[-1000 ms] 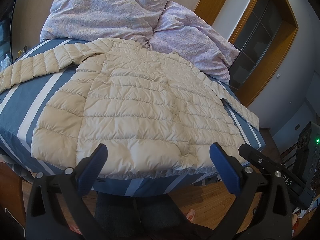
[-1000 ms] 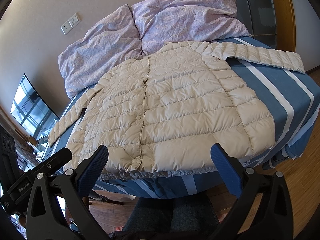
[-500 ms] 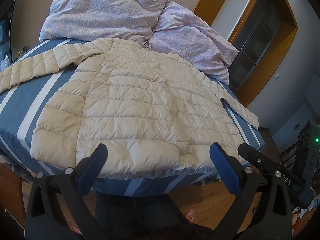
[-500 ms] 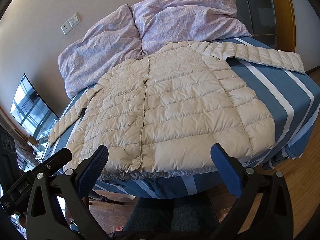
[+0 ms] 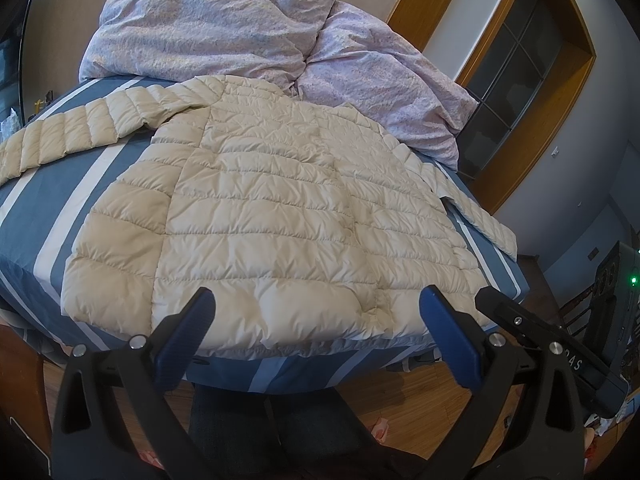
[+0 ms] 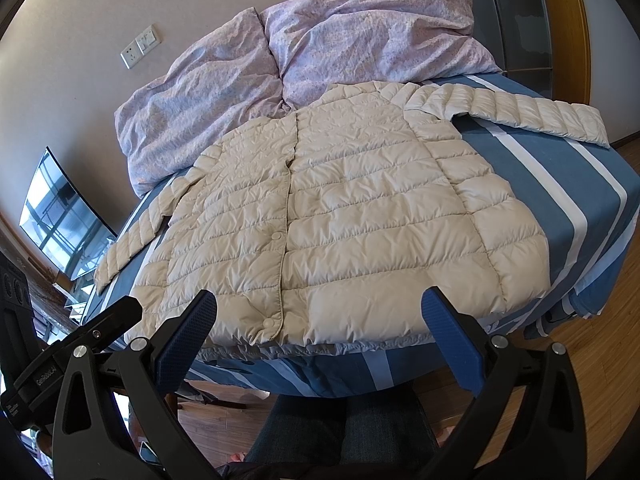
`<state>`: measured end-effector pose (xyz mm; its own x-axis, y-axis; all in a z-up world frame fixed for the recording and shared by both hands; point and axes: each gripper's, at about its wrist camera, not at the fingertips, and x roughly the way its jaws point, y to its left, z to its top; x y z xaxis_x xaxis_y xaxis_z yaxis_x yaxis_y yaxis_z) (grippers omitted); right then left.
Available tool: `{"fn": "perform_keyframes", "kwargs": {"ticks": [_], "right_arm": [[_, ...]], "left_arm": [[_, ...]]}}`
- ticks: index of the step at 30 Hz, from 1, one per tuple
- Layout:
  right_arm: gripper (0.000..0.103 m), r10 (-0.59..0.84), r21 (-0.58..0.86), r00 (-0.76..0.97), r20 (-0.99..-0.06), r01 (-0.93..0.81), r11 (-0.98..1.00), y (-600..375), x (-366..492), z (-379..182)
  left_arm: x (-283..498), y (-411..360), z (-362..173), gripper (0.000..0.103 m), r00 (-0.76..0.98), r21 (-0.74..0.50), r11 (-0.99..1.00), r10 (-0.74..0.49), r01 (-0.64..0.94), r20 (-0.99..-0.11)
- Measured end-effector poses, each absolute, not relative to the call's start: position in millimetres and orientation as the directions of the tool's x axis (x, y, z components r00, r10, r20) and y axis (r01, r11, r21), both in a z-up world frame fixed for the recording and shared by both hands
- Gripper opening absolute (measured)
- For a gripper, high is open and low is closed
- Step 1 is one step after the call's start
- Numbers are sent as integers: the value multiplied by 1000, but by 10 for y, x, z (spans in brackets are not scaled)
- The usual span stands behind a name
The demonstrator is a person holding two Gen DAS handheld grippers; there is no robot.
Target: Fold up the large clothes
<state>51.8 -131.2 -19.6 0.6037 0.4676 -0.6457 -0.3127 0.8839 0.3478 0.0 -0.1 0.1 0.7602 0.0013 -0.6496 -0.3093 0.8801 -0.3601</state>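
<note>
Striped bed point(image 5: 48, 200), cream jacket point(image 5: 272, 216) spread flat

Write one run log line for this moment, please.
jacket: flat on bed, unfolded | left gripper: open, empty | right gripper: open, empty

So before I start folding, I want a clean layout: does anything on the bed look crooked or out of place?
Mostly tidy. The cream puffer jacket lies flat, snapped shut, sleeves spread. Its hem hangs slightly over the edge of the striped bed, and the lilac duvet is bunched against the collar. Both tools are open, touching nothing.
</note>
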Motion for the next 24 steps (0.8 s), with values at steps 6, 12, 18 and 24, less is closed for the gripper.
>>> {"fn": "perform_keyframes", "kwargs": {"ticks": [6,12,18,24], "right_arm": [[102,463,343,606,-647,-311,887,-1311,536,-202],[102,462,341,605,-649,-311,887,-1289,622,-221],[102,471,351,605,-641,-315,882,-1310,756,-210],[102,406,329,660,-632,-246,912,-1511,1218,-150]], "left_arm": [[1,0,0,101,759,-360,880,0,-309,-651],[47,14,-33,101,747,-351,882,3,-316,-665],[223,75,-41,101,730,-318,887,32,-336,-682],[533,226,-53,101,705,-266,892,79,-366,-705]]}}
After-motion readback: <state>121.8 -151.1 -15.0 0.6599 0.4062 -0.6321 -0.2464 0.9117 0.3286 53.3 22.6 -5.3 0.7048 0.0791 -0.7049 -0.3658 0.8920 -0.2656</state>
